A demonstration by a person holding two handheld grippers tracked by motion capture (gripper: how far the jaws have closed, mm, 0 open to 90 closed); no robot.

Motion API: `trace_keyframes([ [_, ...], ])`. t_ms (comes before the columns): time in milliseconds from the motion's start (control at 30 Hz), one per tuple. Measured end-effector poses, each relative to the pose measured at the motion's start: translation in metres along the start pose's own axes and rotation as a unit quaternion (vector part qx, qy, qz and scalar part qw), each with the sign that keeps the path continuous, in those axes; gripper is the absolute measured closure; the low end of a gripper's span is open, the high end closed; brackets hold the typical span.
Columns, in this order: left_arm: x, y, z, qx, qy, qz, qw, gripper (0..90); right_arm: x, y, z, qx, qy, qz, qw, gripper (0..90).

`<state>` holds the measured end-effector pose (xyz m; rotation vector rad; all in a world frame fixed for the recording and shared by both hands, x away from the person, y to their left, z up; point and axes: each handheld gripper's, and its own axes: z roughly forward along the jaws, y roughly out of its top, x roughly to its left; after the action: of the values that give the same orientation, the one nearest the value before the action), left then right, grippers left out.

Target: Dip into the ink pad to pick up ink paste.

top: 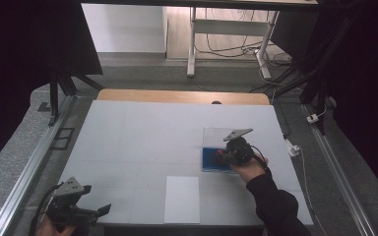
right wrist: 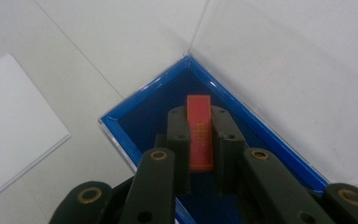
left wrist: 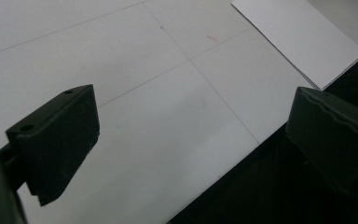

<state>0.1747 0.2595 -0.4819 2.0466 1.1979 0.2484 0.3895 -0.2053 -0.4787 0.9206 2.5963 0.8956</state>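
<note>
Right gripper [right wrist: 200,140] clamped on thin red rectangular card [right wrist: 199,130], held over shallow blue tray with clear open lid [right wrist: 135,105], table's right-centre. Left gripper [left wrist: 191,140] spread wide, holding nothing, near-left table edge. White paper sheet [top: 182,199] near-centre.

- Blue tray [right wrist: 121,122]: glossy plastic, under a clear, shiny hinged lid [right wrist: 279,51].
- Red card [right wrist: 199,133]: smooth, matt, possibly plastic.
- White sheet [top: 182,199], lower centre: matt paper.
- Table [top: 138,132]: smooth matt white; wooden far edge [top: 182,96].
- Right gripper [right wrist: 200,140]: matt black plastic.
</note>
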Motion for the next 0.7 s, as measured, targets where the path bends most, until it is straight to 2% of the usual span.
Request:
trace_keyframes([
  [67, 0.0, 0.0, 0.0, -0.001, 0.0, 0.0, 1.0, 3.2, 0.0, -0.001, 0.003, 0.009, -0.001, -0.002, 1.0, 80.1],
  [433, 0.0, 0.0, 0.001, 0.002, 0.001, -0.001, 1.0, 3.4, 0.005, -0.002, 0.006, 0.011, -0.018, -0.012, 0.9997, 80.4],
  [700, -0.001, 0.001, 0.001, 0.004, 0.003, -0.001, 1.0, 3.5, 0.018, 0.001, 0.008, 0.022, -0.054, -0.044, 0.9973, 80.5],
])
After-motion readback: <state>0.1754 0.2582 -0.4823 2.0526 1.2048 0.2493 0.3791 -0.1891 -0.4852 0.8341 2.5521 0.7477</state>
